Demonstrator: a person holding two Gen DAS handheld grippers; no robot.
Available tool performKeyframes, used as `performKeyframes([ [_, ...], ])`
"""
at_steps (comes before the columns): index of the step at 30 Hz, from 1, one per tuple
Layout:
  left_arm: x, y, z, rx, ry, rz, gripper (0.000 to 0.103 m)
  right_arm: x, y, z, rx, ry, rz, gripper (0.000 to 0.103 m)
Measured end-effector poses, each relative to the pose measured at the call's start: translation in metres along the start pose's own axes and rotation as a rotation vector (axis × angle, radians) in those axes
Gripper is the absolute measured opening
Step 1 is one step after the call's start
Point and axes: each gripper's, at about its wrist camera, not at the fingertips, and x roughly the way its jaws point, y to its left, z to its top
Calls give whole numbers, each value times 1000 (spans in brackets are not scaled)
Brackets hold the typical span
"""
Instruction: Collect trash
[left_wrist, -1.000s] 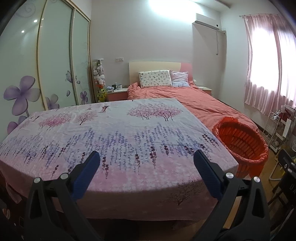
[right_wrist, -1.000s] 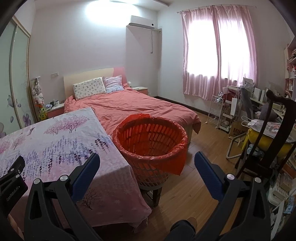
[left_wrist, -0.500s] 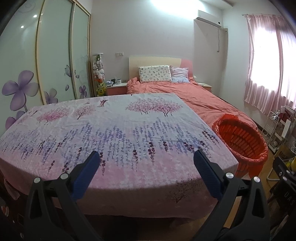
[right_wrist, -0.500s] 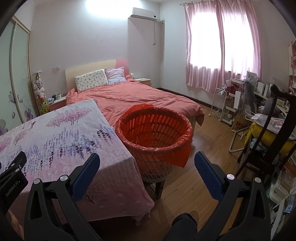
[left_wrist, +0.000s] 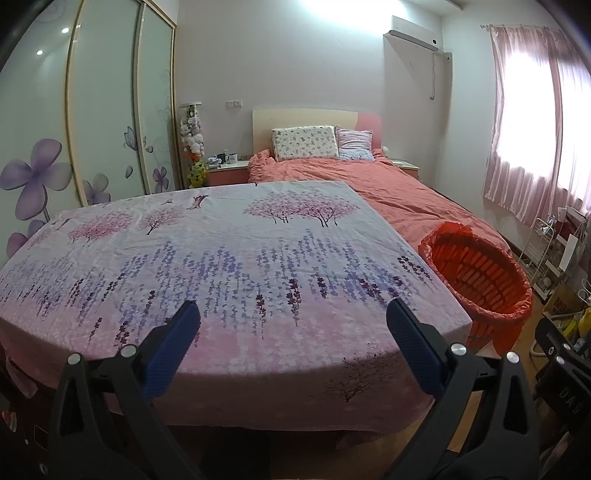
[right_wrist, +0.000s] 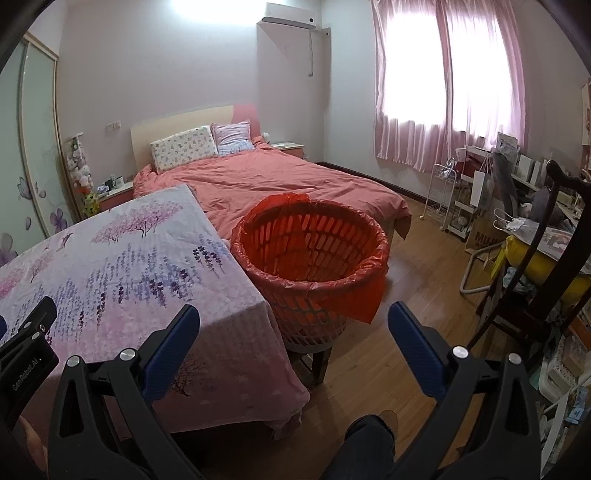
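**Bedroom, bare table, both tools wide**

Pink walls close in a bedroom with a wooden floor (right_wrist: 373, 354) and a bright window behind pink curtains (right_wrist: 439, 85). Along the left wall runs a wardrobe (left_wrist: 99, 110) with purple flowers printed on its sliding doors. Against the far wall stands the bed (left_wrist: 388, 188), made up in salmon covers, with two pillows at the headboard. Nearer is the table (left_wrist: 229, 266), draped in a cloth of pink trees and lavender sprigs; nothing lies on its top, and no trash can be made out anywhere in either view. Just beside the table's right corner, between it and the bed, sits the basket (right_wrist: 314, 258), lined with a red bag whose edge folds over the rim; it rests on a low stool. At the right, a dark chair (right_wrist: 535, 258) fronts a cluttered desk. The left tool (left_wrist: 291, 325) hangs over the table's near edge, jaws spread wide, holding nothing. The right tool (right_wrist: 291, 325) points toward the basket, jaws equally wide and empty.
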Motion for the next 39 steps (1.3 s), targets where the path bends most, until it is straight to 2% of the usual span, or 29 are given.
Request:
performKeyframes([
  [39,-9,-9,8,1,-20,-56,99,-1,-3,3,13,-11,-9,101],
])
